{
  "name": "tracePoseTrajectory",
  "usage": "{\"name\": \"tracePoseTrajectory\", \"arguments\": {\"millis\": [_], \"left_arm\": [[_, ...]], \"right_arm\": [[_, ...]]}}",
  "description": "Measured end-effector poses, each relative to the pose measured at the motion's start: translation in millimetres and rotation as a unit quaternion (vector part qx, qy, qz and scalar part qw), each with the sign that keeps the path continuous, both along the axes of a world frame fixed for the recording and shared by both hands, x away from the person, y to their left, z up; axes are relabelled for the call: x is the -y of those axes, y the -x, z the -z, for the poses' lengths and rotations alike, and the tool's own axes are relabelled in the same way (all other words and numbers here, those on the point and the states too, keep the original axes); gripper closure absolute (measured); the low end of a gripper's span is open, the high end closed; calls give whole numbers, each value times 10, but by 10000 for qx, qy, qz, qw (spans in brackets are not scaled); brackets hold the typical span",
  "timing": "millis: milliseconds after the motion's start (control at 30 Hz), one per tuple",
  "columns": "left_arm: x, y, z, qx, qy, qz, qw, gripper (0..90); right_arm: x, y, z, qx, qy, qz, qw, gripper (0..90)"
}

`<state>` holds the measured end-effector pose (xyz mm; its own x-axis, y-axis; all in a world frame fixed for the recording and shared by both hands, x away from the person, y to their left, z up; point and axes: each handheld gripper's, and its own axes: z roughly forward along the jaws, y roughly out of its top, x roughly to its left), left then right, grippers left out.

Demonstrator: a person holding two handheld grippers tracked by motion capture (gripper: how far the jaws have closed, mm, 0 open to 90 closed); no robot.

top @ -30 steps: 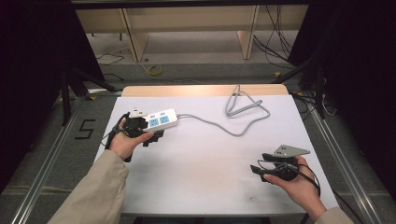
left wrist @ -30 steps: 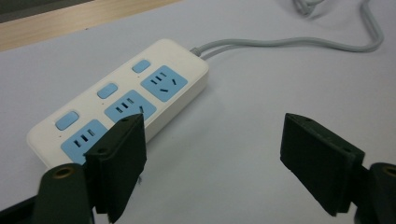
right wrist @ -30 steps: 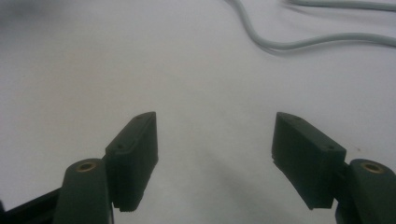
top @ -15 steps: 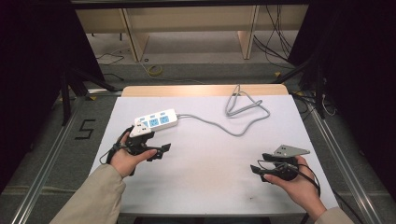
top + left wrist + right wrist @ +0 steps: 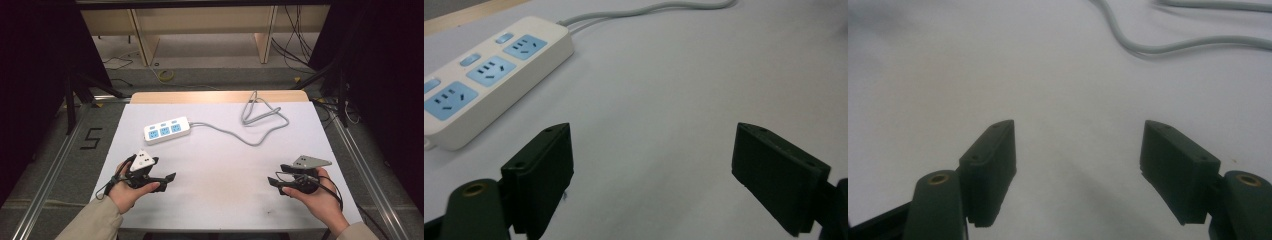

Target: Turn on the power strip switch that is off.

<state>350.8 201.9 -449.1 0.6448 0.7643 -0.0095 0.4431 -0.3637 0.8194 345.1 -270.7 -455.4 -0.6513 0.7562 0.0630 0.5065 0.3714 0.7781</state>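
From the high view, the power strip (image 5: 167,130) lay on the white desk (image 5: 225,200), apart from the left gripper (image 5: 170,176); the right gripper (image 5: 272,181) rested well apart. The room around was dark, with wooden shelves behind.

In the left gripper view, the fingers (image 5: 541,182) were released and had just been opening, nothing between. A careless reach could push the strip.

In the right gripper view, the fingers (image 5: 990,167) stood released near the cable (image 5: 1168,47), which might snag.

power strip (image 5: 167,130) on table (image 5: 225,200), far left | cable (image 5: 260,117) trailing right | left claw (image 5: 167,181) nearer, well apart
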Motion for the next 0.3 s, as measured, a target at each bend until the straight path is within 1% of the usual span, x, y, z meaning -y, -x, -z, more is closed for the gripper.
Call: {"name": "tracePoseTrajectory", "arguments": {"millis": [33,100,167,233,300], "left_arm": [[-3,5,5,-21,-2,-1,10000,165],[6,8,0,26,-52,-3,10000,164],[31,11,-2,31,-22,27,10000,164],[52,20,9,-2,-94,77,9999,164],[62,20,17,-16,-117,101,9999,162]], "right_arm": [[-1,1,-1,5,-10,-1,10000,312],[-8,2,2,-2,-24,-5,10000,312],[-11,2,4,1,-18,-24,10000,311],[-14,2,7,0,-14,-34,10000,310],[-12,2,4,3,-26,-25,10000,309]]}}
